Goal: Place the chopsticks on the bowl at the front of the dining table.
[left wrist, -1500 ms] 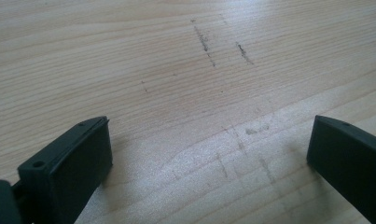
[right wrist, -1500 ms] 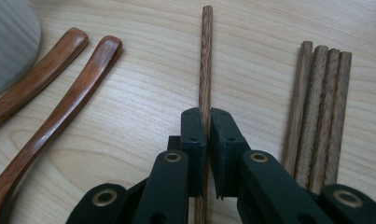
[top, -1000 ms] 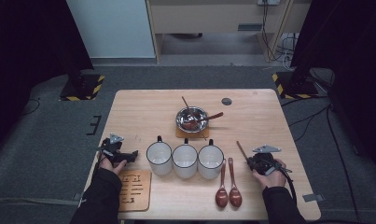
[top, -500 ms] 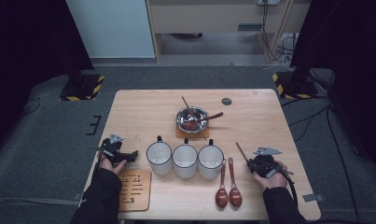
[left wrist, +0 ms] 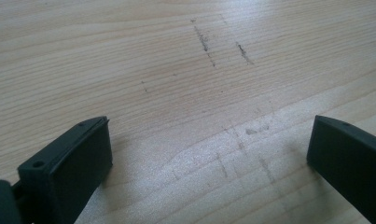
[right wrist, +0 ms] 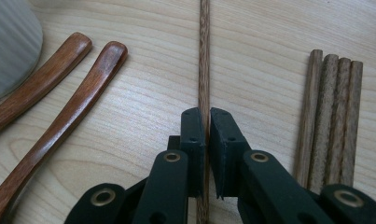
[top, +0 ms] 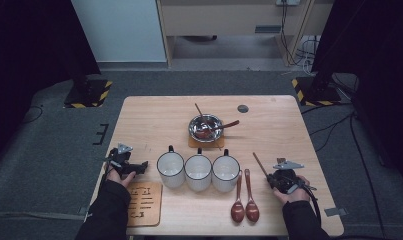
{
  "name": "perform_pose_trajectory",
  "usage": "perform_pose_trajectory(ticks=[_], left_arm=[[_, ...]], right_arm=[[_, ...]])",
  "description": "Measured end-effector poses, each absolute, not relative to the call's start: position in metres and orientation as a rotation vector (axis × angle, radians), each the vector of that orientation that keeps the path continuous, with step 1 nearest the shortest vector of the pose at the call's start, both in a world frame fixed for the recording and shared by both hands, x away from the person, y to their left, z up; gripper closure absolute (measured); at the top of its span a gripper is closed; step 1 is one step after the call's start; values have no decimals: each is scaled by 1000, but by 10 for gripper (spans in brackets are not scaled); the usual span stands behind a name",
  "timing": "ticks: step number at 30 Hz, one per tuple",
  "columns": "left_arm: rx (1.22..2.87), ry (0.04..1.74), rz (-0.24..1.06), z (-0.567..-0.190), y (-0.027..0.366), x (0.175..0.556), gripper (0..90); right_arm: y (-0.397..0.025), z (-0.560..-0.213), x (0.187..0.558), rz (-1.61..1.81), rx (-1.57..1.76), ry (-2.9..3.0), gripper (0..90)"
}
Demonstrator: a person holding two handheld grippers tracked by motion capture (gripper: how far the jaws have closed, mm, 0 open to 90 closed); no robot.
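**A:** ok so what's the right gripper (right wrist: 206, 116) got? Looks clamped on something skinny.

**B:** yeah, its jaws are pinched nearly together around a single wooden chopstick (right wrist: 204, 56). In the right gripper view the stick runs straight up between them, lying on the table (top: 289, 120). In the high view that chopstick (top: 259, 164) pokes out diagonally from the right gripper (top: 284, 179), near the table's front right, just right of the two brown spoons (top: 244, 202).

**A:** and the bundle off to the side?

**B:** four more chopsticks (right wrist: 330, 116) lying side by side, close to the jaws but not touching them. The spoon handles (right wrist: 69, 93) sit on the other side, well apart from the held stick.

**A:** left one doing anything?

**B:** nope. The left gripper (left wrist: 209, 158) is spread wide, nothing between the jaws, just bare wood grain with a few scuff marks. From above, the left gripper (top: 123, 162) is at the front left edge, beside the three white mugs (top: 198, 170) and above the wooden coaster (top: 143, 202).

**A:** and the bowl?

**B:** metal bowl (top: 206, 127) sits behind the mugs, with utensils in it.
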State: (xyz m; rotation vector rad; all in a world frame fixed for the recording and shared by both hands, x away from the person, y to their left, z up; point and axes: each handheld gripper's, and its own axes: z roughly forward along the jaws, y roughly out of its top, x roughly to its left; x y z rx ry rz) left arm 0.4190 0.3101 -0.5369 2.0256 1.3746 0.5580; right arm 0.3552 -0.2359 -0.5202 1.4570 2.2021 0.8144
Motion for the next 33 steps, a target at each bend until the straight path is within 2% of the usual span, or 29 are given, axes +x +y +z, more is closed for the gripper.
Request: perform_pose_trajectory(ticks=[9,33], left_arm=[[2025,1375,558,-537,310,419,0],[2025,1375,558,-537,310,419,0]], right_arm=[[-236,-519,356,817,1493,2192,848],[-253,-484,363,1003,1500,2053,848]])
